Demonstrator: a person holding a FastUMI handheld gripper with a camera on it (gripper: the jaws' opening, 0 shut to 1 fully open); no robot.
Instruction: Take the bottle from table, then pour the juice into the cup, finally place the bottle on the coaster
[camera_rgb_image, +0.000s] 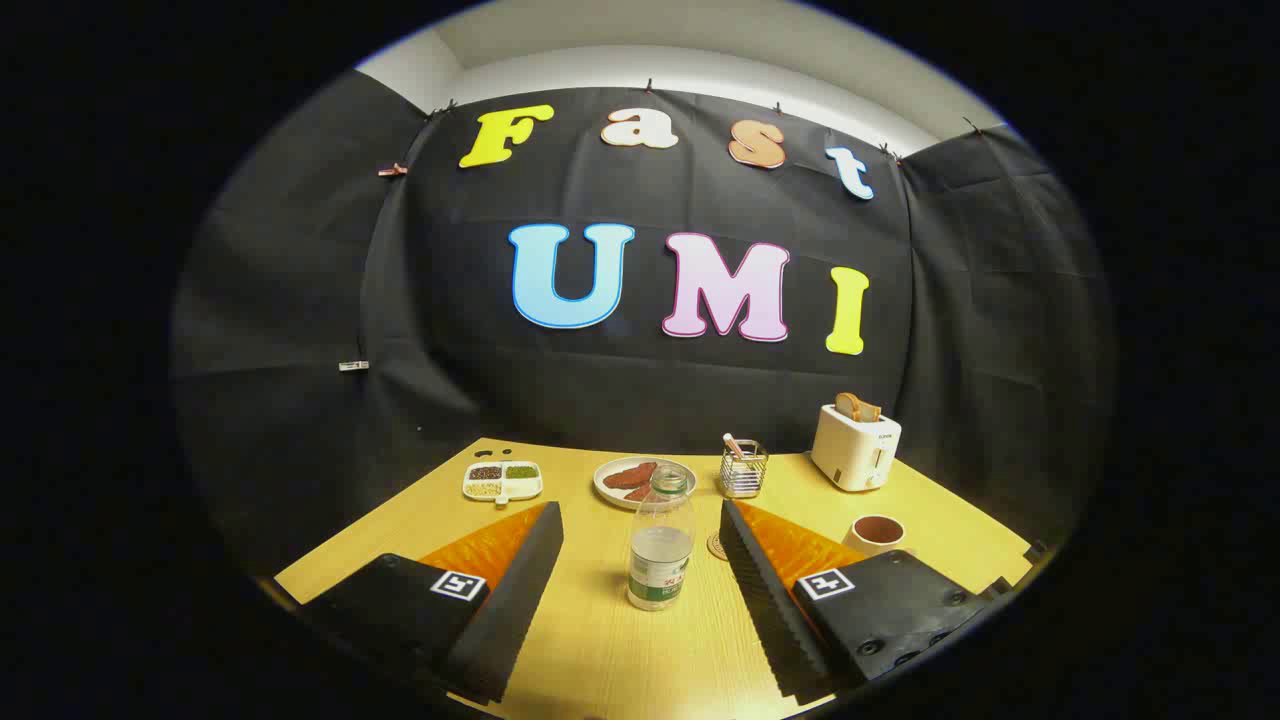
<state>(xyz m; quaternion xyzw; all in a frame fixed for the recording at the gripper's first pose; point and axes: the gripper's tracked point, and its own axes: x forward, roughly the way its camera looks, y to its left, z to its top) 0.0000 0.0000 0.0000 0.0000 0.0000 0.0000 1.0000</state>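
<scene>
Your fingers (640, 590) are spread wide, gripping nothing. The clear plastic bottle with green label (661, 548) stands untouched on the yellow wooden counter (600, 650), at 12 o'clock between them. Brown-lined cup (877, 533) at 2 o'clock. Grasp, pour and coaster (716, 546) placement all remain.

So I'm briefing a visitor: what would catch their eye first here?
The clear bottle stands upright on the yellow table, between the open jaws of the gripper, neither touching it. Beyond it, a plate of food, and a white toaster holding bread at the far right.
</scene>
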